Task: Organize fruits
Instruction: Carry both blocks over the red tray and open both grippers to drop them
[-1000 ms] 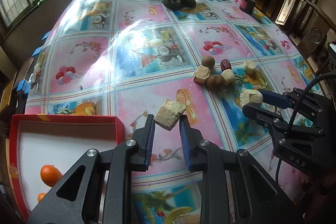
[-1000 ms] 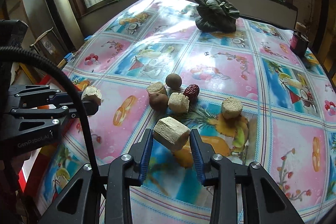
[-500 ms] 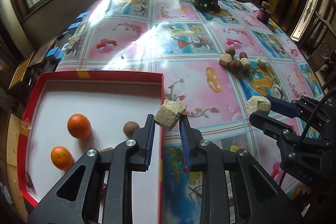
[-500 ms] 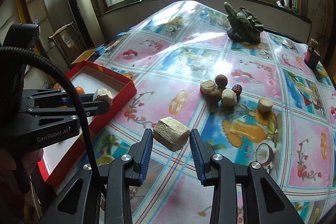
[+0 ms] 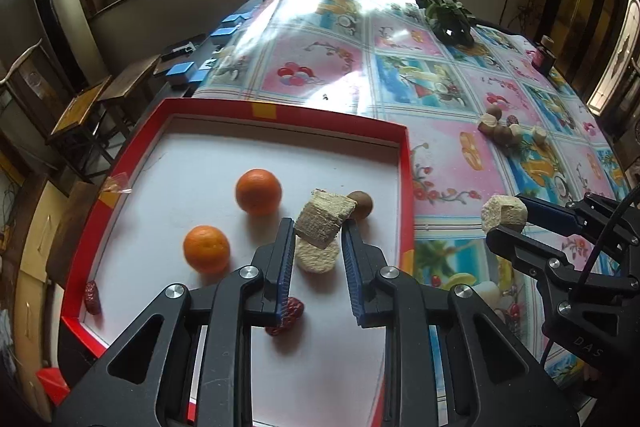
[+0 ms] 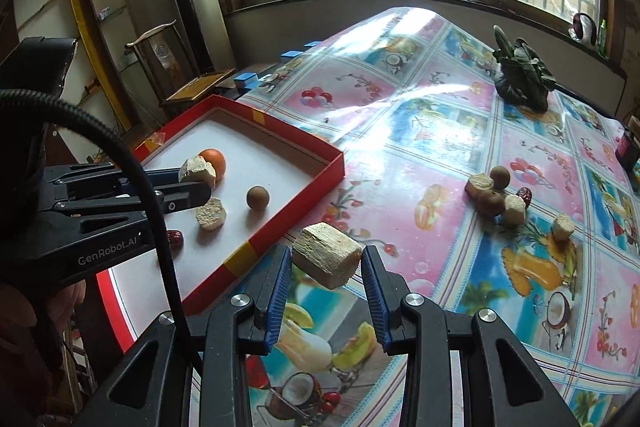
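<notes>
My left gripper (image 5: 316, 237) is shut on a pale sugarcane chunk (image 5: 324, 222) and holds it above the red-rimmed white tray (image 5: 405, 187). The tray holds two oranges (image 5: 258, 191), a brown round fruit (image 5: 360, 205), another cane chunk (image 5: 318, 257) and two red dates (image 5: 288, 315). My right gripper (image 6: 326, 267) is shut on a second cane chunk (image 6: 326, 255), over the tablecloth just right of the tray (image 6: 296, 211). It also shows in the left wrist view (image 5: 504, 223). A cluster of cane chunks, brown fruits and a date (image 6: 496, 193) lies on the cloth.
The fruit-print tablecloth (image 6: 420, 131) covers the table. A dark leafy vegetable (image 6: 520, 75) lies at the far end and a small dark jar (image 5: 544, 57) at the far right. Wooden stools (image 5: 104, 99) and blue blocks (image 5: 182, 71) stand beyond the table's left edge.
Both grippers have carried their cane chunks leftward from the fruit cluster. The left one is now over the tray's inside; the right one has reached the tray's right edge.
</notes>
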